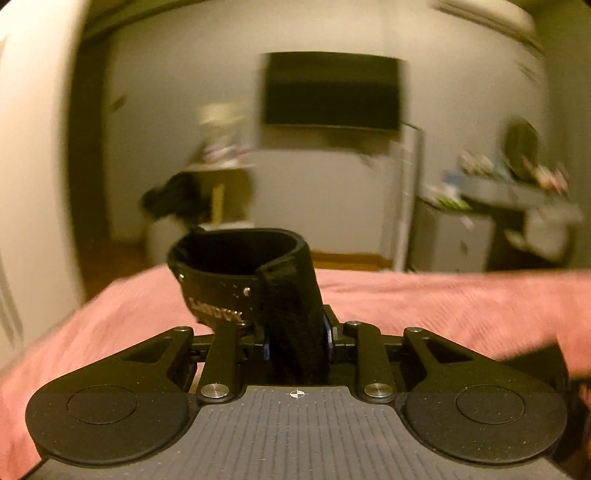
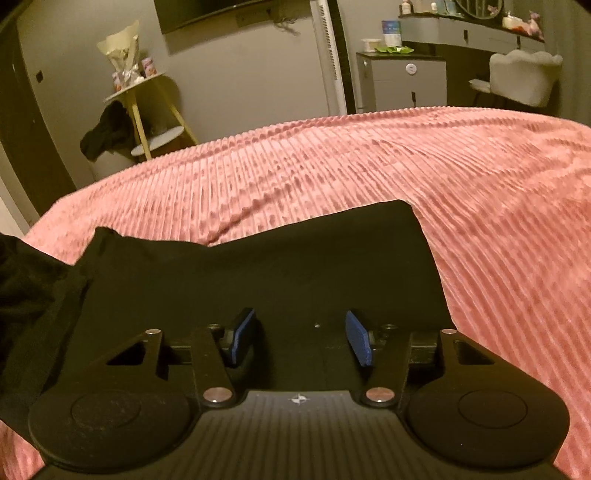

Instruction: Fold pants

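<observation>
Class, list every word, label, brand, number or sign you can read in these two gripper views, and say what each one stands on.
Pale lettering on the black waistband clamped in the left gripper: upside down and blurred, not readable.
Boxes and bottles on the grey dresser: print too small to read.
Tin on the yellow side table: label unreadable.
Small white crosshair mark on the right gripper, a sign only, no words.
No text reads clearly.
</observation>
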`<state>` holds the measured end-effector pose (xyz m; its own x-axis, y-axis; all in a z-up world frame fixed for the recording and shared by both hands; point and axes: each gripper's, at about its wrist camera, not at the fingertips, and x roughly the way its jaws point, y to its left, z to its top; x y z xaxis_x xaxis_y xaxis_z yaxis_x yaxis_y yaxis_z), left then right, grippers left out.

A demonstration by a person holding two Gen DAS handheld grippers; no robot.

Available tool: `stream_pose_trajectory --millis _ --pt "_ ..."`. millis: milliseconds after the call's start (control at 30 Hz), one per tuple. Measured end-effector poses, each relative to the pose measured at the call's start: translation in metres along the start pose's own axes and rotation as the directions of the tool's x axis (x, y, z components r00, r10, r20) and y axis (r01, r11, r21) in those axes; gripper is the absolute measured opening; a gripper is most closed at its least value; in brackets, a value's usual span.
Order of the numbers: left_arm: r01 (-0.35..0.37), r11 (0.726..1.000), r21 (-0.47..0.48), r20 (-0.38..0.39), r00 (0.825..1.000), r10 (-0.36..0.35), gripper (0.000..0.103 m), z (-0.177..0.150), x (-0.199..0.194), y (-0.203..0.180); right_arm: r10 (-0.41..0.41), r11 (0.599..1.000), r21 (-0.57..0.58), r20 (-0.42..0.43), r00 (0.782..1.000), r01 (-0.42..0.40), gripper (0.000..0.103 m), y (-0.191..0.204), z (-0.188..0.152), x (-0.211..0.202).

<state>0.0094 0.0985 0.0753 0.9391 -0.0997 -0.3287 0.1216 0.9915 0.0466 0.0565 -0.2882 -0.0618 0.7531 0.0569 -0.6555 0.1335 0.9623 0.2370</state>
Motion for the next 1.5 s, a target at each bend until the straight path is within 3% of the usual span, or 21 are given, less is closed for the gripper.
stream_pose_trajectory --millis 133,233,300,400,433,533,600,700,767,833,867,933,1000,1033,1067,1100,1200,1233,1300,1400,1500 --pt "0.121 0.98 0.158 -0.063 0.992 -0.112 0.03 -0.017 0.01 -0.061 0.042 0.998 0.042 0.024 0.999 -0.043 0.055 -0.007 0.0 -0.008" --pt "0.214 0.932 0.291 -0.141 0.974 -0.179 0.035 -0.037 0.02 -0.104 0.058 0.996 0.067 0.029 0.998 -0.06 0.055 -0.011 0.0 -0.012" --pt "0.284 0.904 0.319 -0.239 0.947 -0.213 0.05 -0.047 0.034 -0.125 0.068 0.995 0.077 0.033 0.997 -0.07 0.055 -0.012 0.0 -0.014" --pt "0.384 0.897 0.218 -0.412 0.869 -0.272 0.06 -0.058 0.057 -0.138 0.081 0.993 0.087 0.035 0.996 -0.084 0.055 -0.013 -0.001 -0.017" --pt "0.384 0.903 0.192 -0.431 0.86 -0.274 0.061 -0.06 0.058 -0.138 0.089 0.992 0.09 0.034 0.995 -0.092 0.055 -0.013 -0.001 -0.018" --pt "0.366 0.924 0.106 -0.394 0.869 -0.299 0.077 -0.053 0.049 -0.124 0.124 0.988 0.09 0.032 0.992 -0.127 0.055 -0.013 -0.002 -0.021" --pt "0.335 0.942 0.013 -0.337 0.889 -0.311 0.094 -0.042 0.036 -0.106 0.159 0.984 0.077 0.021 0.987 -0.16 0.055 -0.011 -0.002 -0.019" --pt "0.355 0.91 -0.213 -0.252 0.88 -0.403 0.097 -0.027 0.02 -0.076 0.174 0.983 0.058 -0.01 0.985 -0.173 0.055 -0.006 -0.002 -0.012" --pt "0.301 0.895 -0.328 -0.194 0.906 -0.376 0.101 -0.023 0.012 -0.051 0.21 0.975 0.077 -0.038 0.977 -0.206 0.055 -0.006 -0.002 -0.008" --pt "0.158 0.916 -0.368 -0.184 0.954 -0.239 0.102 -0.025 0.016 -0.031 0.297 0.948 0.147 -0.075 0.952 -0.284 0.057 -0.009 -0.004 -0.005" --pt "0.059 0.929 -0.366 -0.23 0.961 -0.152 0.102 -0.029 0.026 -0.023 0.367 0.918 0.2 -0.095 0.925 -0.344 0.061 -0.011 -0.006 -0.002" --pt "-0.086 0.921 -0.379 -0.325 0.945 -0.046 0.102 -0.039 0.049 -0.012 0.492 0.847 0.309 -0.147 0.858 -0.433 0.073 -0.011 -0.014 0.007" --pt "-0.19 0.878 -0.44 -0.406 0.914 -0.005 0.102 -0.054 0.072 0.003 0.557 0.804 0.368 -0.196 0.807 -0.467 0.073 -0.006 -0.022 0.018" --pt "-0.215 0.86 -0.462 -0.453 0.891 -0.02 0.102 -0.063 0.084 0.008 0.56 0.809 0.347 -0.214 0.8 -0.474 0.073 0.001 -0.023 0.02" --pt "-0.254 0.847 -0.467 -0.522 0.852 -0.033 0.101 -0.07 0.099 0.009 0.551 0.822 0.313 -0.227 0.803 -0.476 0.073 0.008 -0.022 0.021" --pt "-0.266 0.847 -0.461 -0.549 0.835 -0.036 0.101 -0.073 0.108 0.008 0.553 0.823 0.302 -0.232 0.8 -0.481 0.074 0.012 -0.023 0.023" --pt "-0.238 0.858 -0.455 -0.528 0.848 -0.045 0.101 -0.074 0.114 0.002 0.587 0.799 0.325 -0.241 0.773 -0.506 0.072 0.024 -0.026 0.033" --pt "-0.232 0.857 -0.459 -0.521 0.852 -0.049 0.101 -0.078 0.11 0.002 0.599 0.791 0.328 -0.241 0.764 -0.517 0.053 0.029 -0.027 0.036" --pt "-0.233 0.856 -0.461 -0.518 0.854 -0.047 0.101 -0.079 0.112 0.003 0.635 0.762 0.359 -0.254 0.73 -0.539 0.025 0.036 -0.031 0.044" --pt "-0.221 0.859 -0.461 -0.52 0.852 -0.06 0.101 -0.076 0.113 0.0 0.633 0.764 0.363 -0.255 0.731 -0.534 0.028 0.039 -0.034 0.051" --pt "-0.21 0.873 -0.44 -0.521 0.852 -0.057 0.101 -0.074 0.111 -0.003 0.674 0.719 0.44 -0.25 0.695 -0.539 0.041 0.037 -0.034 0.061"
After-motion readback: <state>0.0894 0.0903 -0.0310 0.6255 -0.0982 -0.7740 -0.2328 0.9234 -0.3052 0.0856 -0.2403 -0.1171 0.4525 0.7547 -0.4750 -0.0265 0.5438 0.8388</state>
